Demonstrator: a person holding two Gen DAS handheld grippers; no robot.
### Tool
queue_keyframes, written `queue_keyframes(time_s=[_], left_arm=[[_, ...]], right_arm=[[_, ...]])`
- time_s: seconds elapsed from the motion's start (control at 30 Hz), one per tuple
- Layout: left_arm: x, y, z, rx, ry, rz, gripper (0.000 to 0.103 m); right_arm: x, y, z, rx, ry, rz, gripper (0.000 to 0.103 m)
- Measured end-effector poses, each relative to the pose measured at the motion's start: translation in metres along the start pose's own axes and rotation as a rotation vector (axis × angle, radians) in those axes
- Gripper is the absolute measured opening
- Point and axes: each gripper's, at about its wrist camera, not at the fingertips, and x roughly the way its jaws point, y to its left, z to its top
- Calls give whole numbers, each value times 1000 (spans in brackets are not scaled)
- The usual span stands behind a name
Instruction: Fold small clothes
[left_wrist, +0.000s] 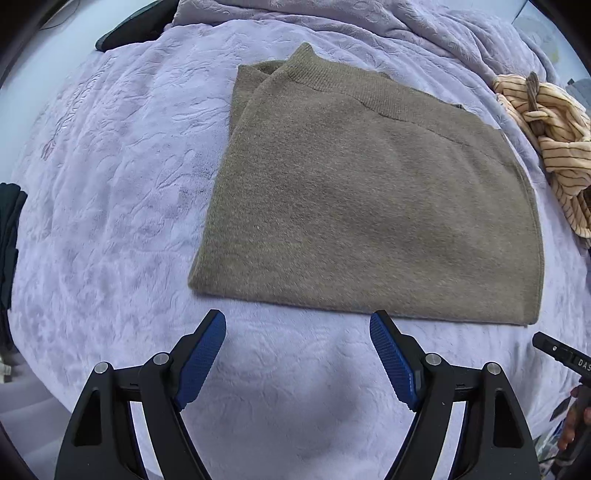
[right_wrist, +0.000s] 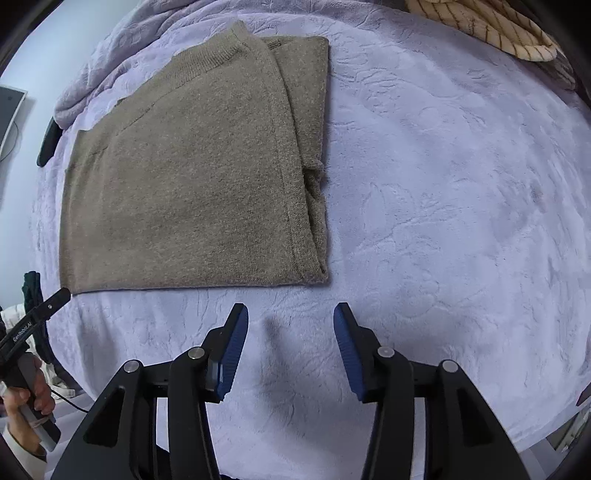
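Note:
A brown knit sweater (left_wrist: 362, 199) lies flat and folded on the lilac blanket (left_wrist: 122, 184), its ribbed collar at the far end. My left gripper (left_wrist: 297, 325) is open and empty, hovering just short of the sweater's near hem, toward its left corner. In the right wrist view the same sweater (right_wrist: 192, 177) lies at the left, with a folded layer along its right edge. My right gripper (right_wrist: 290, 317) is open and empty, a little short of the hem near the sweater's right corner. Each view shows the other gripper's tip at its edge.
A crumpled cream striped garment (left_wrist: 554, 140) lies at the right of the bed and shows in the right wrist view (right_wrist: 487, 26) at the top. A dark item (left_wrist: 136, 26) sits at the far left. The lilac blanket (right_wrist: 461, 203) spreads to the right of the sweater.

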Motion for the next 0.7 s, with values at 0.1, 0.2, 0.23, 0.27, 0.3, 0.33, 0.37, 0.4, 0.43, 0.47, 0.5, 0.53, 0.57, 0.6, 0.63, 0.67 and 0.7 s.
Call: queue_keyframes(time_s=[0.1,0.2,0.23,0.27,0.3,0.33,0.37,0.4,0.43,0.47,0.5,0.53,0.57,0.6,0.63,0.67,0.7], left_arm=[[-11,-8,-7,-1,1,-3,81],[-18,-3,-9,2,-2,-10,81],[-21,0,-11,4,-4,-10,81],[-24,3,-16,7,-5,-11,81],[-25,1,-16,10,-5,-12,81],[-25,0,-17,12,-5,-14,81],[-27,0,-19,14,-7,-15,81],[-29,1,-21,14,-10,-19,81],[-26,-5,-18,12,-11,-21,81],[-27,-4,-20,9,-10,-26,81],[-27,-3,-22,4,-9,-34,81],[-25,-4,-21,1,-7,-39,81],[-25,-2,-22,-4,-7,-45,81],[-24,-1,-23,-11,-9,-51,81],[-23,1,-22,-16,-9,-58,81],[-22,2,-23,-22,-7,-66,81],[-21,5,-23,-26,-5,-75,81]], right_arm=[[-5,4,-5,-1,0,17,53],[-6,12,-11,-10,5,36,54],[-7,13,-12,-12,8,43,54],[-8,16,-14,-10,12,56,54],[-6,17,-14,-8,14,63,54],[-6,19,-15,-6,17,73,56],[-6,22,-16,-7,20,81,58],[-5,26,-15,-10,23,84,59],[-4,29,-15,-15,26,86,59],[-3,33,-16,-23,30,87,59],[-2,38,-16,-28,34,87,59],[-2,42,-16,-36,38,88,61],[-2,47,-18,-46,40,91,63],[-2,52,-20,-57,42,93,66],[-1,58,-21,-68,45,93,68],[0,65,-23,-81,51,92,68],[2,70,-24,-87,55,92,68]])
